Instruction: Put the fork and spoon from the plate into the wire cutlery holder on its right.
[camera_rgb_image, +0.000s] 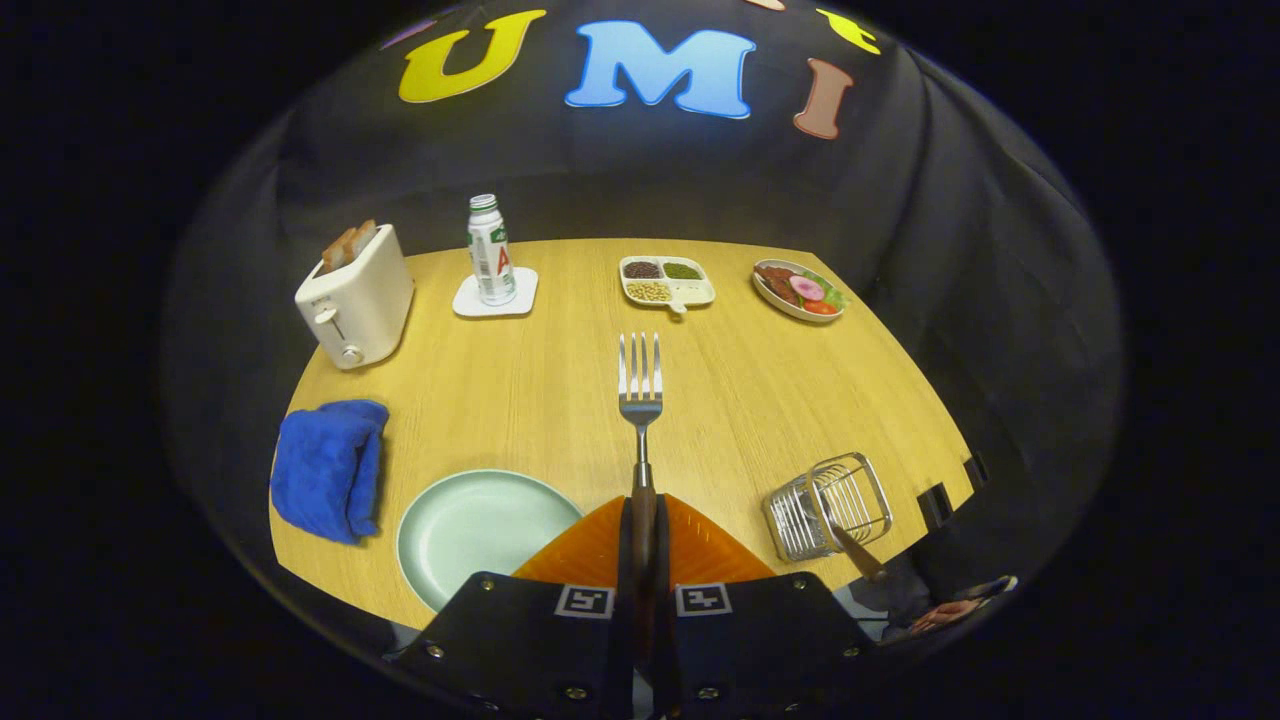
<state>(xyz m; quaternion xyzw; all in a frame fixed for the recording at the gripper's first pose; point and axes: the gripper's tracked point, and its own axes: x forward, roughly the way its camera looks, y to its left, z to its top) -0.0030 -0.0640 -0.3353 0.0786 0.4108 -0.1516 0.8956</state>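
My gripper (643, 520) is shut on the dark handle of a metal fork (640, 385), whose tines point straight ahead, away from me, above the wooden table. A pale green plate (470, 525) lies just left of the fingers and looks bare. To the right of the fingers stands the wire cutlery holder (830, 505). A utensil with a brown handle (858, 550) stands in it, its handle leaning out toward the table's front edge; its head is hidden among the wires.
A folded blue cloth (328, 468) lies left of the plate. Farther back stand a white toaster (355, 297) with bread, a bottle (490, 250) on a white coaster, a divided dish of beans (666, 281) and a plate of food (798, 290).
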